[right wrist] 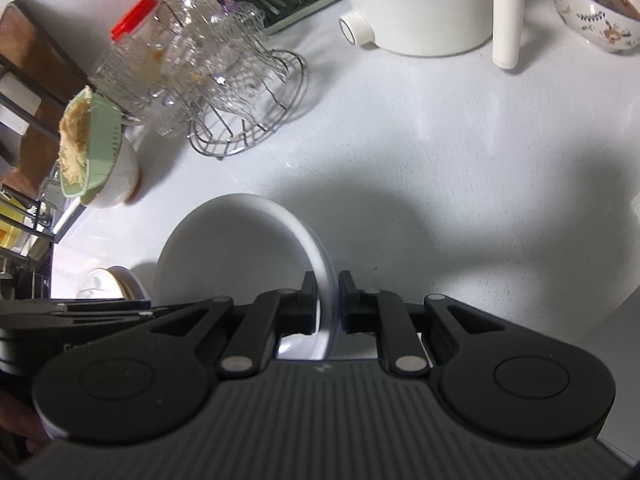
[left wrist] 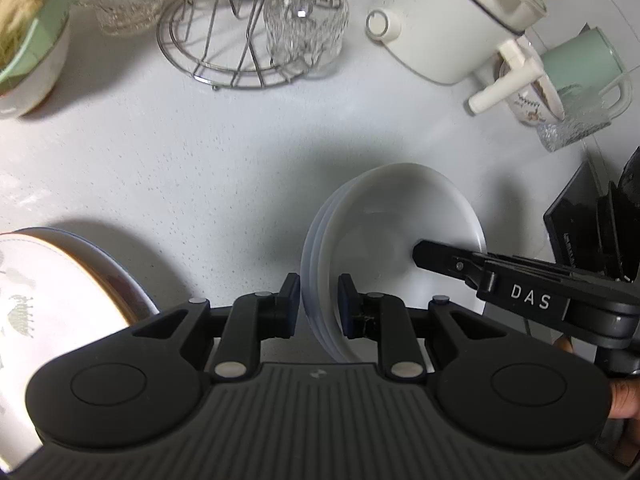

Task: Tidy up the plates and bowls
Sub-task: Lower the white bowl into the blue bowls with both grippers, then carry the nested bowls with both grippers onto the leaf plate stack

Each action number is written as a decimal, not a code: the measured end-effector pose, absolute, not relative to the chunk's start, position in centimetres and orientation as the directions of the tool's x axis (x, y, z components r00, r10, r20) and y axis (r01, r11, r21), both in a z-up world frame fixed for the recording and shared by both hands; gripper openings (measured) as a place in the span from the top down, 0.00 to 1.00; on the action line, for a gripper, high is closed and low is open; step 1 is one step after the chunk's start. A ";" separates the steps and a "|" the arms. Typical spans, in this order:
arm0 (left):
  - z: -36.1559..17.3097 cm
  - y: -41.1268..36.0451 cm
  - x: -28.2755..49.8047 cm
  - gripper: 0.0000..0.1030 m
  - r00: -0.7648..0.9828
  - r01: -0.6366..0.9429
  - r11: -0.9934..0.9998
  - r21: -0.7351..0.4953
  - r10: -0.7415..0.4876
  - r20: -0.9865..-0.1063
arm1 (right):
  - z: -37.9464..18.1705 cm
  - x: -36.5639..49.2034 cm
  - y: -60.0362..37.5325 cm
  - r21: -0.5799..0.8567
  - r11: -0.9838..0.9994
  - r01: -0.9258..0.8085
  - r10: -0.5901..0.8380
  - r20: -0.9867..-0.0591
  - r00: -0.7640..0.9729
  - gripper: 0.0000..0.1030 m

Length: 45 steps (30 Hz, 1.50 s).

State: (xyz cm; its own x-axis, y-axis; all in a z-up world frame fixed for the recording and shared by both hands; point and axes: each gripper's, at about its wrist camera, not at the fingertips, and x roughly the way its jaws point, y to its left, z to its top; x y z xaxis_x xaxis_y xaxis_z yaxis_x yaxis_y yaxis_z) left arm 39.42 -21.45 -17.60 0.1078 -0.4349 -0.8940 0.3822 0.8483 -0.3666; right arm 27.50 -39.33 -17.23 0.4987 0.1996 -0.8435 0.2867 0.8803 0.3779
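cut off: patterned plate (left wrist: 48, 304) by left frame edge, mint mug (left wrist: 580, 60) by right edge | hidden: near rim of white bowls (left wrist: 384, 248) behind left tool (left wrist: 319, 304) | blurred: green bowl's contents (left wrist: 24, 4) at table's far left corner

Left gripper (left wrist: 319, 306) and right gripper (right wrist: 328, 306) point steeply down, fingers clamped.

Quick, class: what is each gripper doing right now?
Left gripper: shut on the rims of the stacked white bowls.
Right gripper: shut on the top bowl's rim.
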 end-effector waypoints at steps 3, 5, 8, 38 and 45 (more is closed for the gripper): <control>-16.3 -21.2 39.2 0.77 0.123 0.378 0.846 -0.375 -0.447 -0.886 | -16.0 27.0 -39.4 0.382 0.878 0.288 0.194 -0.834 0.517 0.87; -15.4 -21.0 39.1 0.77 0.139 0.377 0.847 -0.375 -0.453 -0.881 | -15.3 26.6 -39.3 0.393 0.873 0.288 0.198 -0.826 0.527 0.86; -14.2 -20.6 38.8 0.77 0.152 0.371 0.847 -0.381 -0.461 -0.874 | -14.3 26.1 -39.1 0.409 0.865 0.291 0.205 -0.818 0.538 0.86; -10.3 -8.6 35.4 0.77 0.306 0.183 0.906 -0.383 -0.422 -0.853 | -10.9 27.8 -29.1 0.410 0.909 0.069 0.316 -0.789 0.526 0.85; -10.3 -3.9 34.9 0.77 0.356 0.066 0.917 -0.394 -0.391 -0.849 | -10.3 30.0 -24.9 0.395 0.917 -0.051 0.368 -0.792 0.488 0.85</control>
State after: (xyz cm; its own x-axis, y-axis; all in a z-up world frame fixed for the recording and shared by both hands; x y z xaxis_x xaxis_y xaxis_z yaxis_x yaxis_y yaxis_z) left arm 34.88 -3.92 -10.25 0.3556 -0.3908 -0.8490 0.0664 0.9166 -0.3942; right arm 30.00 -24.88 -10.30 0.4881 0.3675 -0.7916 -0.0506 0.9174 0.3947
